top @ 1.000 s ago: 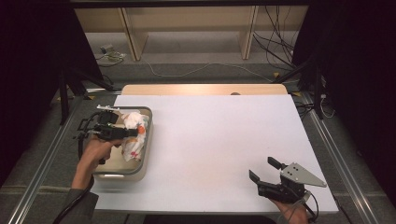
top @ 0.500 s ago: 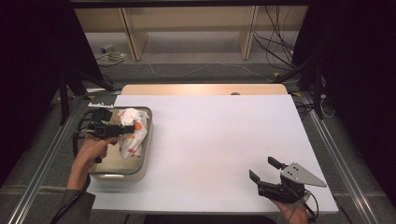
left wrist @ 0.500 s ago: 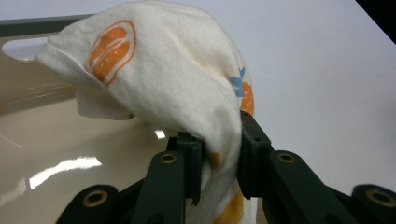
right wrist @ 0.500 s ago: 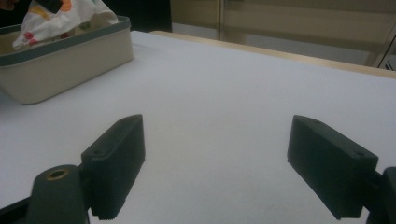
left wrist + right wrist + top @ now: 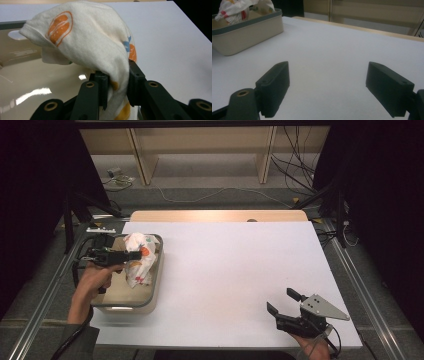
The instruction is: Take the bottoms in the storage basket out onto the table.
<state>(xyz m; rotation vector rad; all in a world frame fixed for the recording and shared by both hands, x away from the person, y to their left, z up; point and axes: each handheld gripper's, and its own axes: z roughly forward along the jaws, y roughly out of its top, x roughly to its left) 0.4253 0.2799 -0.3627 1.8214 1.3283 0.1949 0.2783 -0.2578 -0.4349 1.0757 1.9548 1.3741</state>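
A white cloth (image 5: 138,261) printed with orange and blue shapes hangs above a beige bin (image 5: 152,292) at the table's left side. My left gripper (image 5: 131,255) is shut on the cloth (image 5: 95,47); a fold of it is pinched between the jaws, and the rest bunches up over the bin's floor (image 5: 32,77). My right gripper (image 5: 285,302) rests near the table's front right corner, open with nothing between its fingers (image 5: 274,85). From there the bin (image 5: 244,30) and the cloth (image 5: 237,8) show at the far left.
The white table top (image 5: 235,265) stretches between the bin and the right gripper. A wooden strip (image 5: 215,215) runs along the table's far edge. Cables lie on the floor behind, under wooden shelving (image 5: 200,150).
My left gripper has lifted the cloth a little and drawn it toward the bin's far left part. The right gripper has stayed where it was.
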